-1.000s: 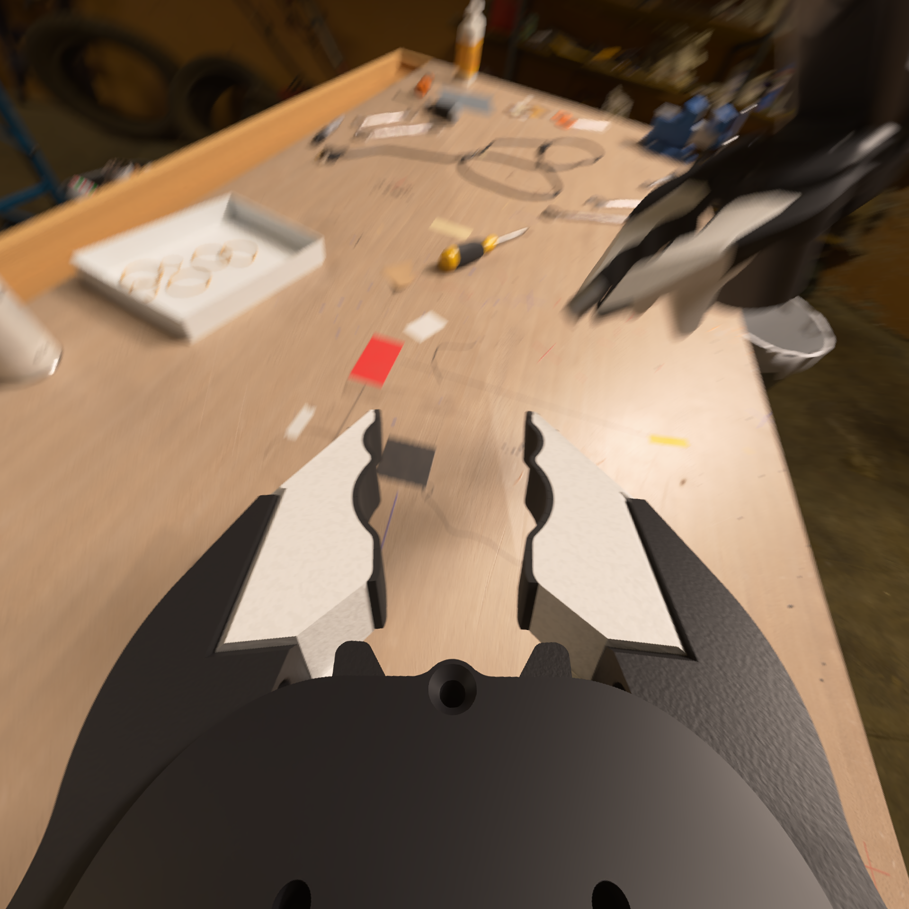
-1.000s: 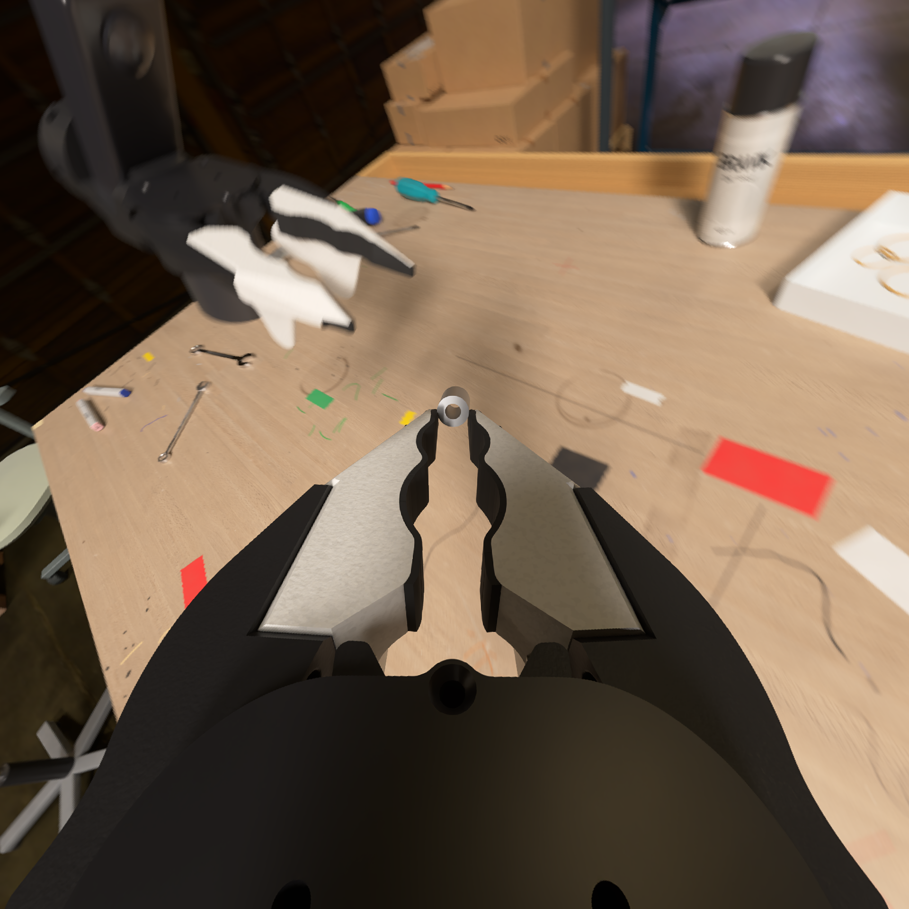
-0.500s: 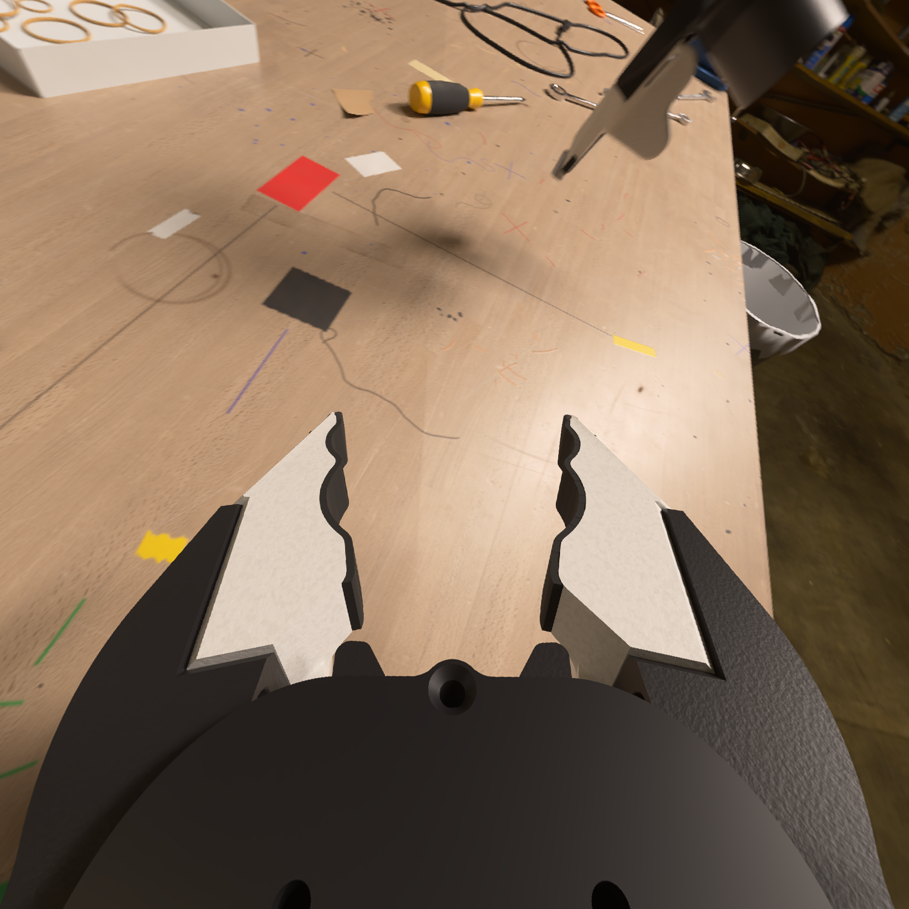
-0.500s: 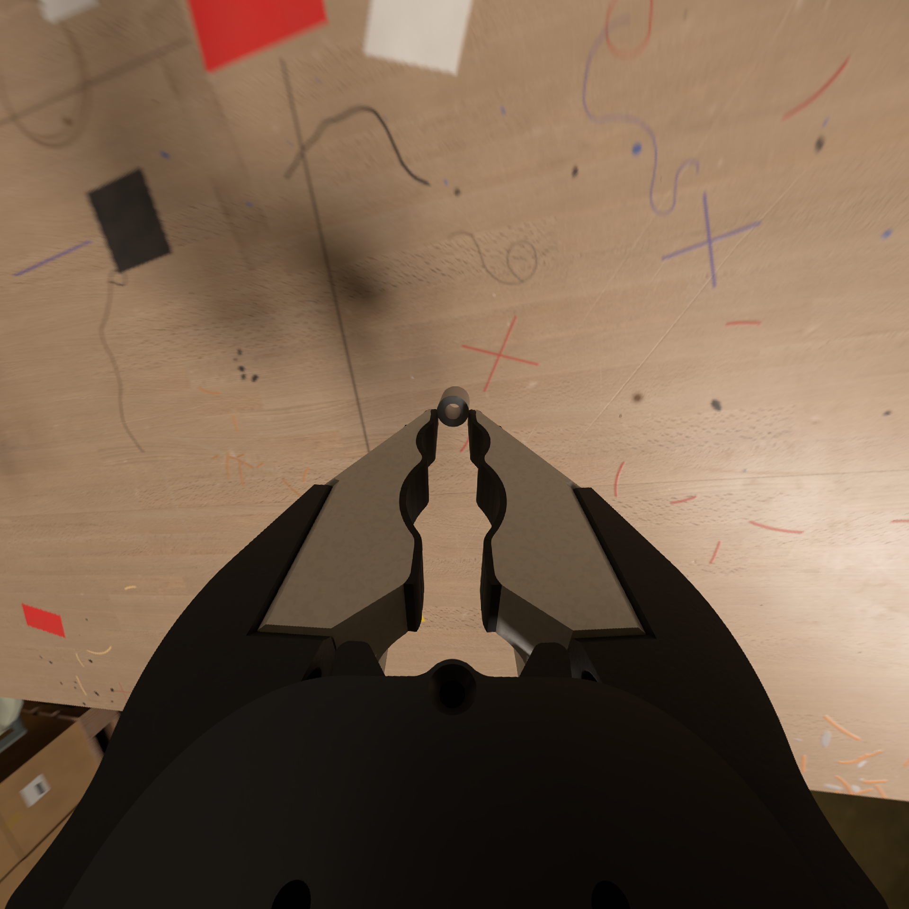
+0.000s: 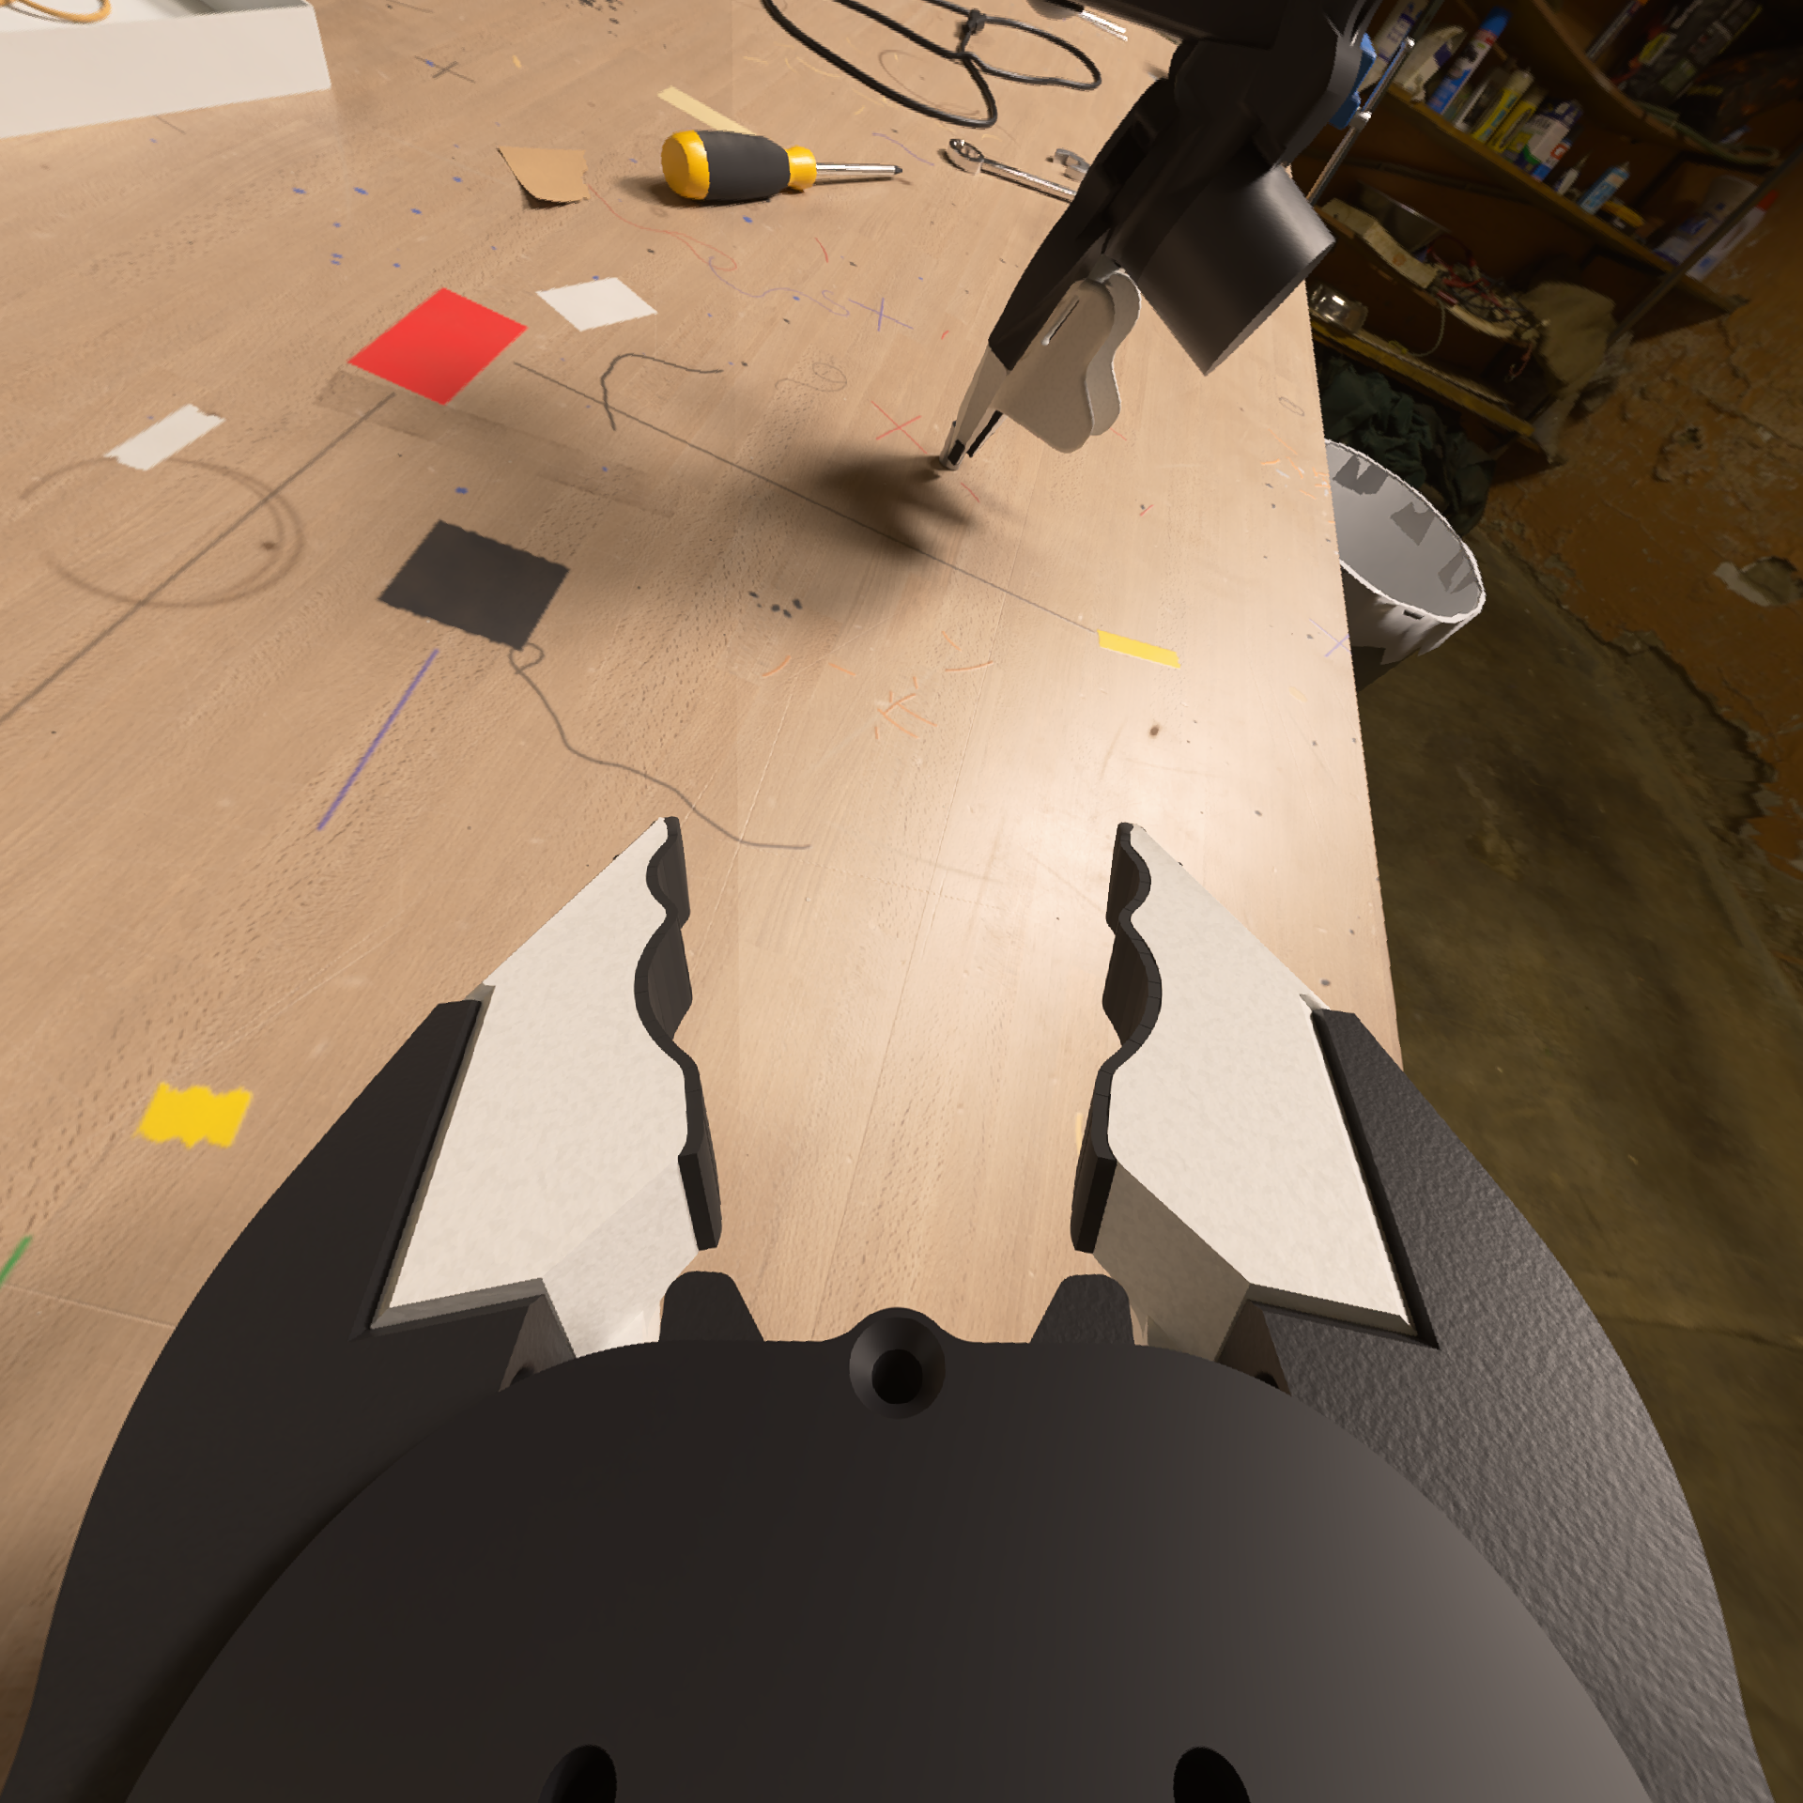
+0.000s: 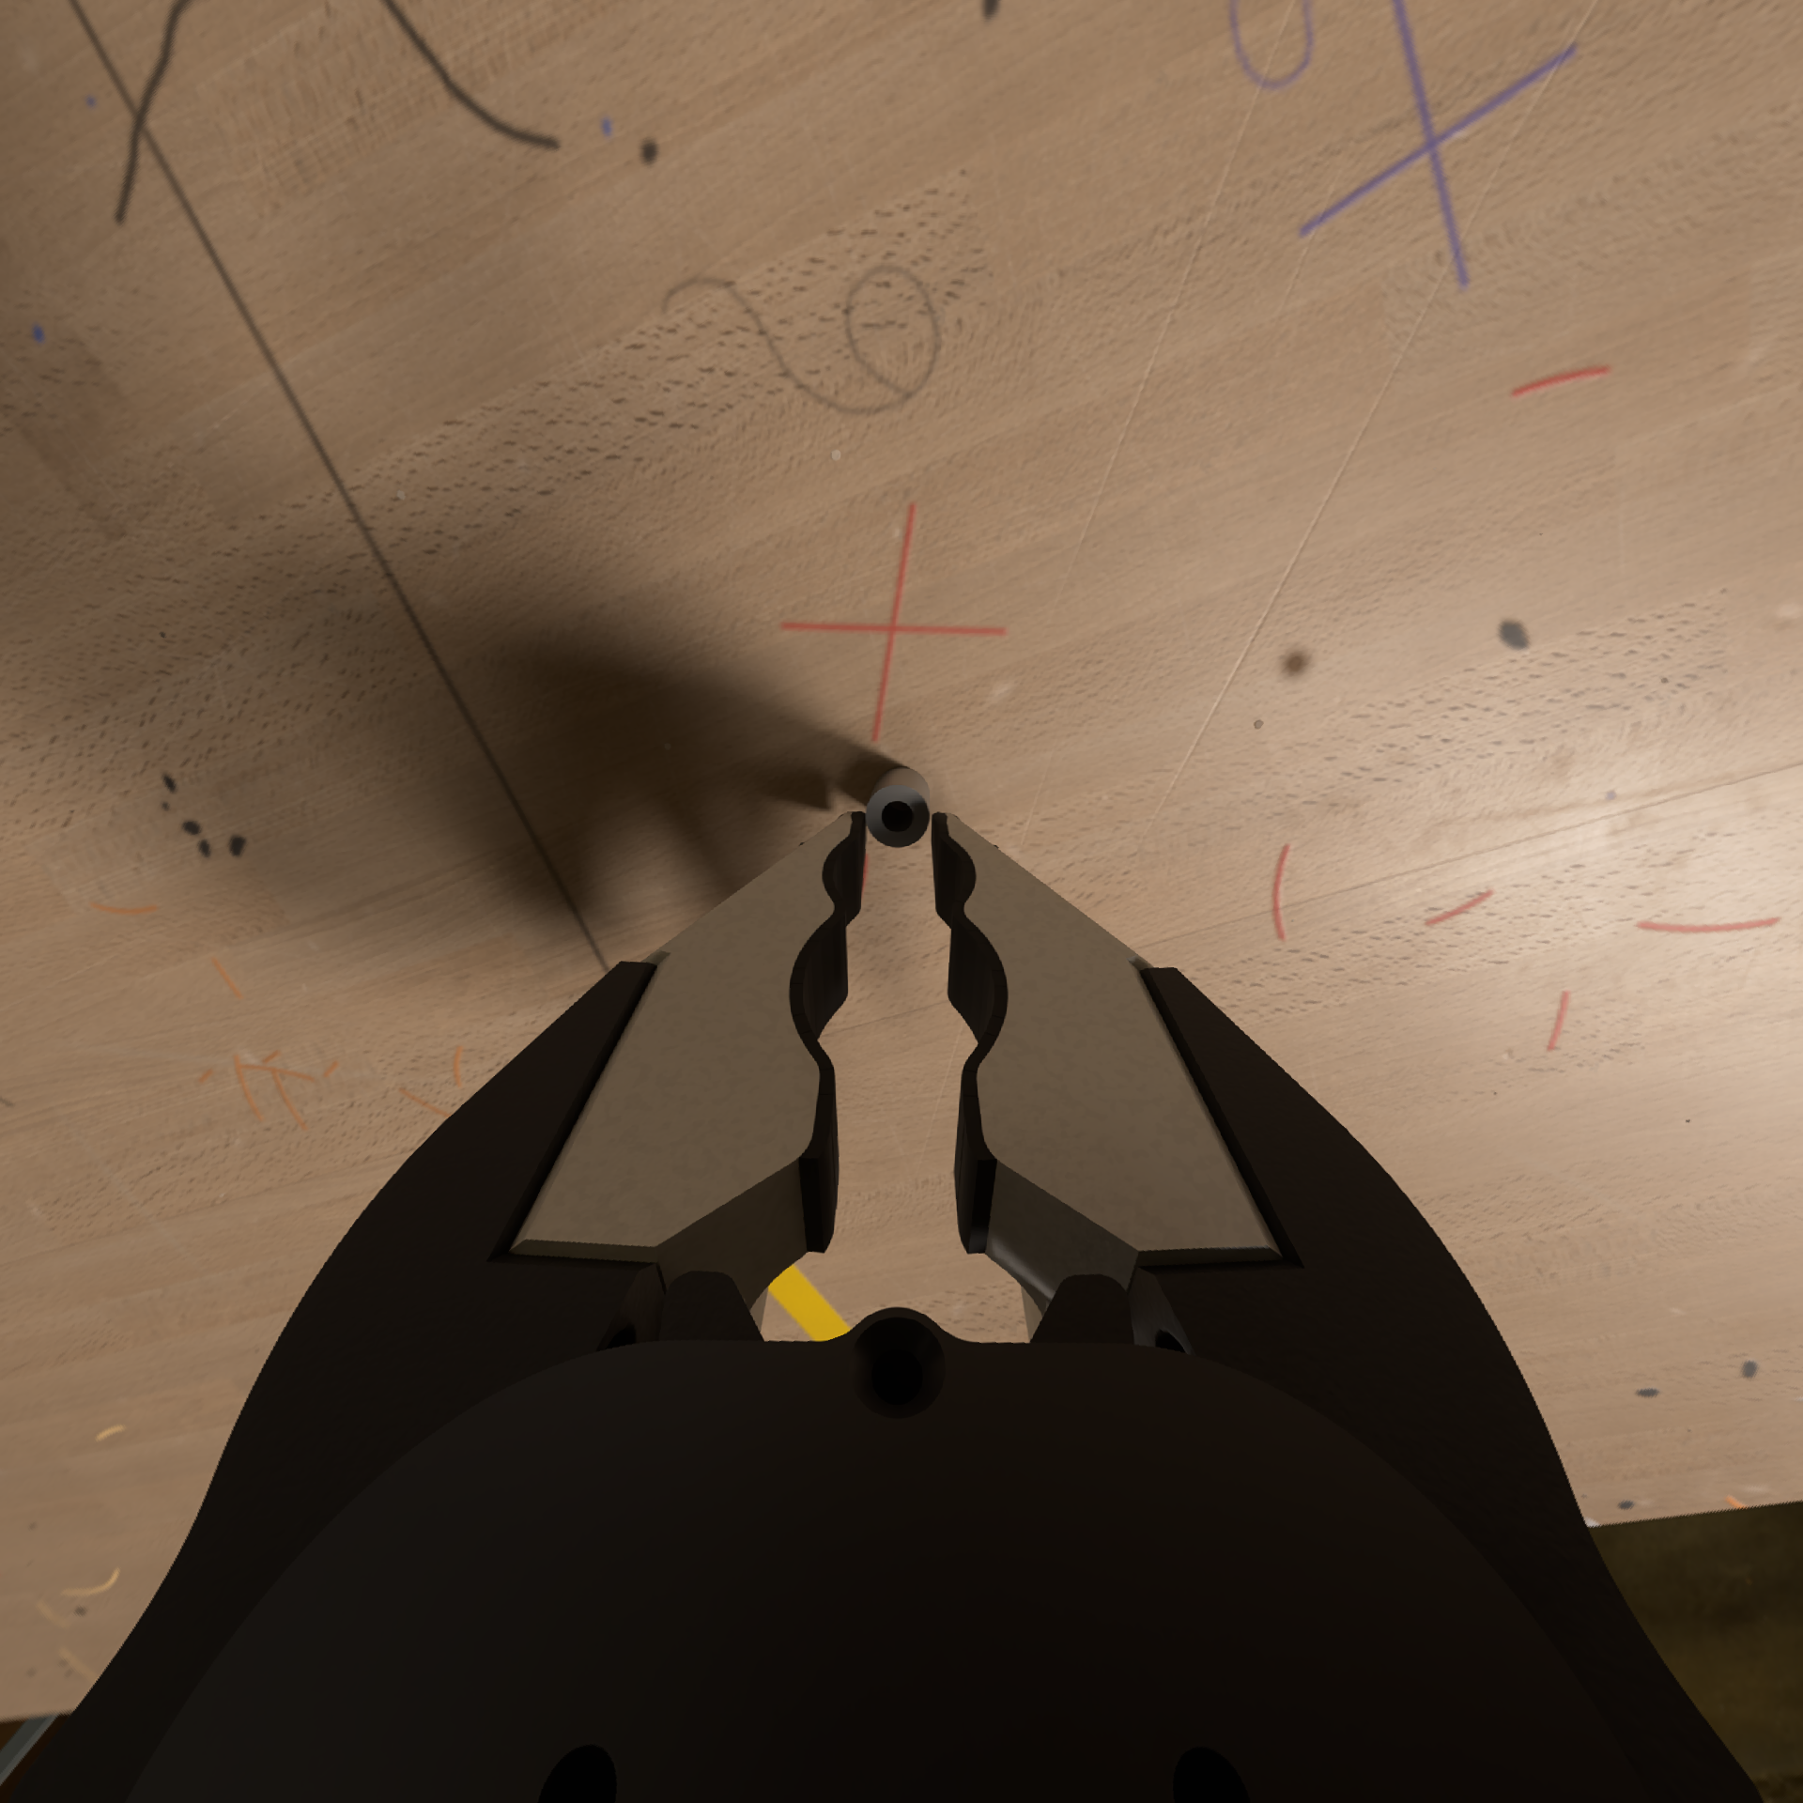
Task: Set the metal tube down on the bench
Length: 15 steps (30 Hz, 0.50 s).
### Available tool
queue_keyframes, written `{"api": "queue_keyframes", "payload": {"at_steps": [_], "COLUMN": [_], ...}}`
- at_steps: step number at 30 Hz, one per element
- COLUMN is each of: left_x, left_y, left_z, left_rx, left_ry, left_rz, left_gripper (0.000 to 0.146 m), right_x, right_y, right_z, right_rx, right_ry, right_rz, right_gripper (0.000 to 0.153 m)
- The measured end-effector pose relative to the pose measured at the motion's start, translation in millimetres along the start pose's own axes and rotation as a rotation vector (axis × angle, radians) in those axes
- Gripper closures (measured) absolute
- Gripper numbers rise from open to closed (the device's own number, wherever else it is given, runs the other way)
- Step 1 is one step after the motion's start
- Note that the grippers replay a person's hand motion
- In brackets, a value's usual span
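Your right gripper points steeply down at the bench, fingertips pinching the metal tube end-on just above the wood, below a red cross at 12 o'clock. Your left gripper hovers spread wide, empty, tilted forward.

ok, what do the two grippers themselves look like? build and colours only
Both match: left gripper and right gripper have a rounded matte-black textured body with a small round hole at centre and two larger holes lower down. The fingers are off-white angular wedges with dark, scalloped inner edges. No cables, sleeves or markings visible.
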<state>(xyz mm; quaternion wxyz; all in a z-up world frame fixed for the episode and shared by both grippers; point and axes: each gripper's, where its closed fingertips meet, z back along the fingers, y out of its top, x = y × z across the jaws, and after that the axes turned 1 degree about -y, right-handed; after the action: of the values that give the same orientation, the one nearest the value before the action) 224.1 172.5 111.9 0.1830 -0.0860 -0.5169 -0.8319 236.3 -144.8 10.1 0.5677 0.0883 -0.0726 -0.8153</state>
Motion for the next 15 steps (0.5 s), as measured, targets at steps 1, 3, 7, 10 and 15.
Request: {"api": "queue_keyframes", "payload": {"at_steps": [1, 3, 7, 10, 15], "left_x": [-0.4, -1.7, -7.1, -13.2, -23.6], "left_y": [-0.6, -2.0, -4.5, -4.4, -1.6], "left_z": [0.2, 0.1, 0.5, 3.1, 8.3], "left_rx": [-0.001, -0.005, -0.012, -0.014, -0.011], "left_ry": [-0.002, -0.003, 0.011, 0.032, 0.072], "left_rz": [0.002, 0.008, 0.009, -0.006, -0.021], "left_gripper": [0.059, 0.059, 0.059, 0.059, 0.06], "right_x": [0.5, -2.1, -12.2, -37.8, -83.4], "right_y": [-0.2, 1.1, 15.2, 22.9, -1.1], "right_z": [-0.8, 2.8, 59.2, 129.9, 190.5], "right_rx": [0.012, 0.028, 0.19, 0.457, 0.732], "right_ry": [-0.008, 0.004, -0.008, 0.061, 0.304], "right_rz": [0.0, 0.005, 0.086, 0.185, 0.255], "right_gripper": [0.137, 0.128, 0.115, 0.105, 0.095]}}
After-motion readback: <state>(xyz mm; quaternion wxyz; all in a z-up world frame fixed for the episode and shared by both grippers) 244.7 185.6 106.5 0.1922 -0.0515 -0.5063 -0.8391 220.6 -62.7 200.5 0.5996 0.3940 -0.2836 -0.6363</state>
